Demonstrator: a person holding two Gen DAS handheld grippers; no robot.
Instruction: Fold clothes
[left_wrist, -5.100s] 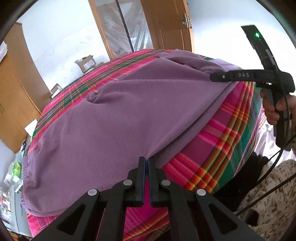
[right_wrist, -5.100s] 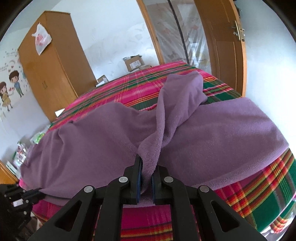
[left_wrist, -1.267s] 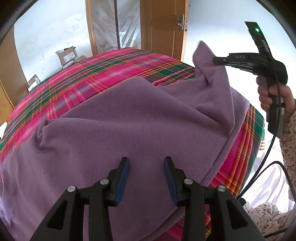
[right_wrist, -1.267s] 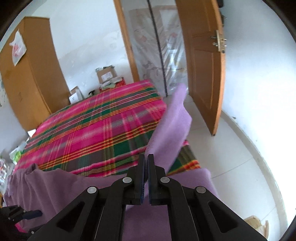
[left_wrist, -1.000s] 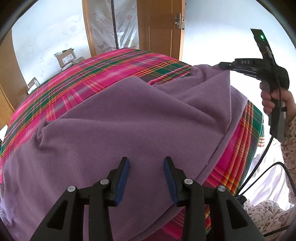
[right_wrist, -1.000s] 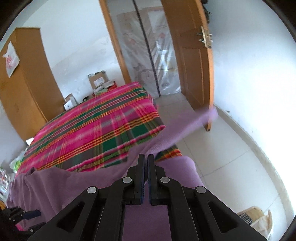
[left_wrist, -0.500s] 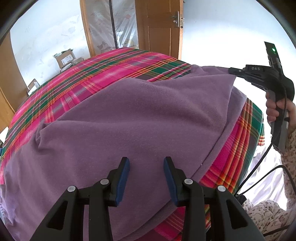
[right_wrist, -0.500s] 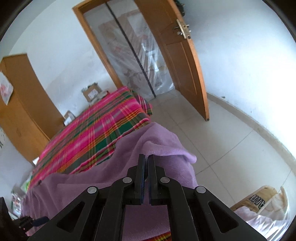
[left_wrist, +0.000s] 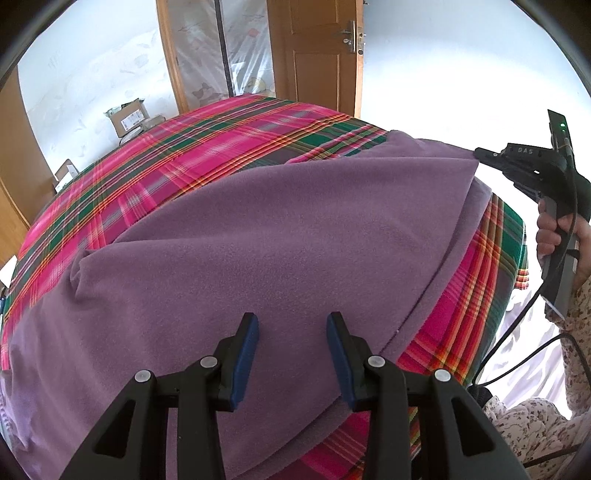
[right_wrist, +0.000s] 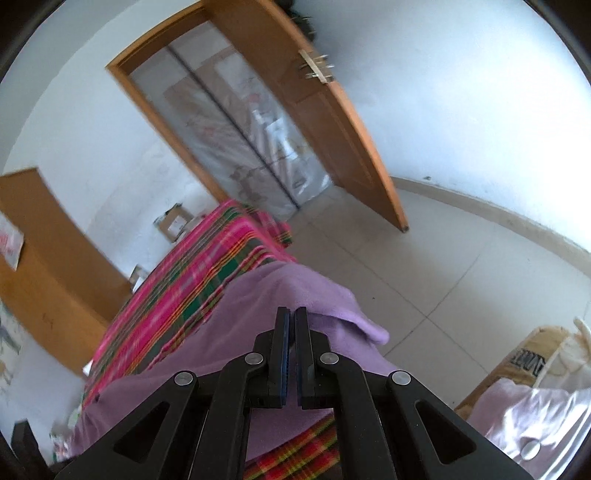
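Garment: a large purple fleece cloth (left_wrist: 280, 236) lies spread over the bed with the pink, green and orange plaid cover (left_wrist: 207, 155), filling the centre and lower left of the left wrist view; its near edge hangs over the bed's side.
Right claw (right_wrist: 290, 321): fingers closed on a corner of the cloth, drawn taut toward the right edge of the frame, probably to flatten that corner.
Left claw (left_wrist: 291, 328): fingers apart, holding nothing, poised above the cloth's near portion at lower centre.
Person: a hand (left_wrist: 557, 236) grips the right claw's handle at far right.
Stage: the cloth lies mostly flat with few wrinkles; no finished fold is evident.
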